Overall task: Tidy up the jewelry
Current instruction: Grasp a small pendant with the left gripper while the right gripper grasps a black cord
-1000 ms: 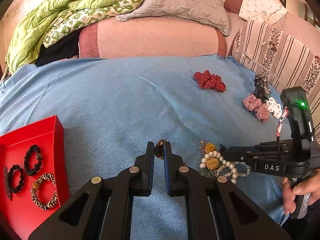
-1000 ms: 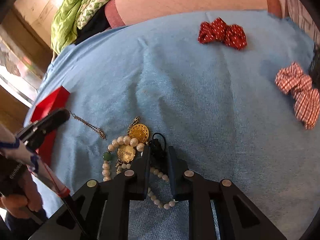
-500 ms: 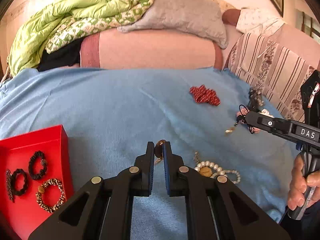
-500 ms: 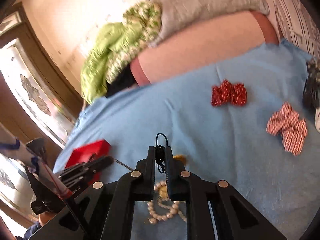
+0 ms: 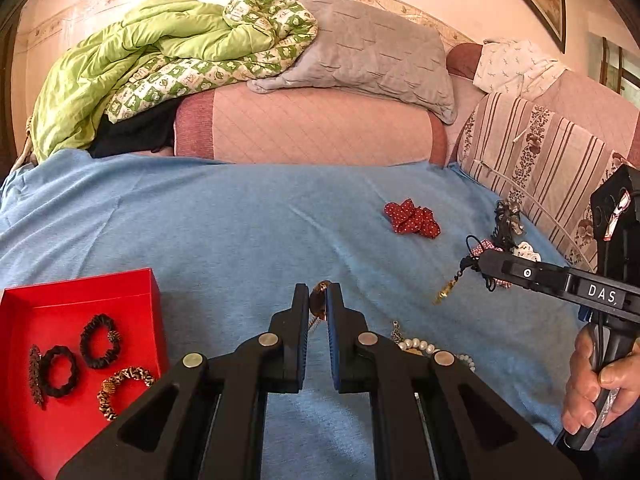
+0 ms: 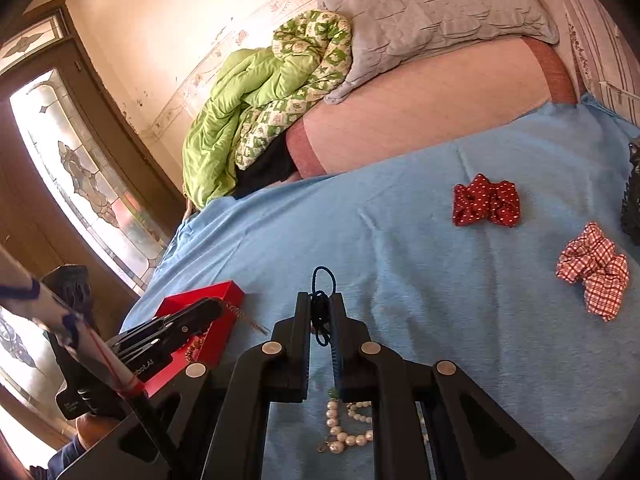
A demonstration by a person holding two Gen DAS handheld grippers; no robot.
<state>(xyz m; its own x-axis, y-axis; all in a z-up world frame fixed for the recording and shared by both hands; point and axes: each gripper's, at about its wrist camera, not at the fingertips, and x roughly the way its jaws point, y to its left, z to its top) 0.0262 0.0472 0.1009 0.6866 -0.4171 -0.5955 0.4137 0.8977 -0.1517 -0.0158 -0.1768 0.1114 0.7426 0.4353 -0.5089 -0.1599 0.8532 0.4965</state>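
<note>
My left gripper [image 5: 317, 300] is shut on a gold chain necklace [image 5: 318, 304] above the blue bedsheet, right of the red box [image 5: 80, 292]. The box holds black hair ties [image 5: 98, 340] and a leopard-print one [image 5: 124, 380]. My right gripper [image 6: 320, 304] is shut on a dark cord necklace [image 6: 322, 284]; in the left wrist view its gold pendant [image 5: 444, 292] dangles from the cord below the fingertips. A pearl necklace [image 6: 344, 428] lies on the sheet under the grippers.
A red dotted scrunchie [image 5: 412, 220] and a red checked scrunchie [image 6: 592, 272] lie on the sheet to the right, with dark and white pieces [image 5: 508, 220] beyond. A pink bolster [image 5: 308, 128], grey pillow and green quilt line the far edge.
Both grippers have risen off the jewelry pile. The right one lifted the cord necklace with its pendant clear of the pearls. The left one still holds the chain.
</note>
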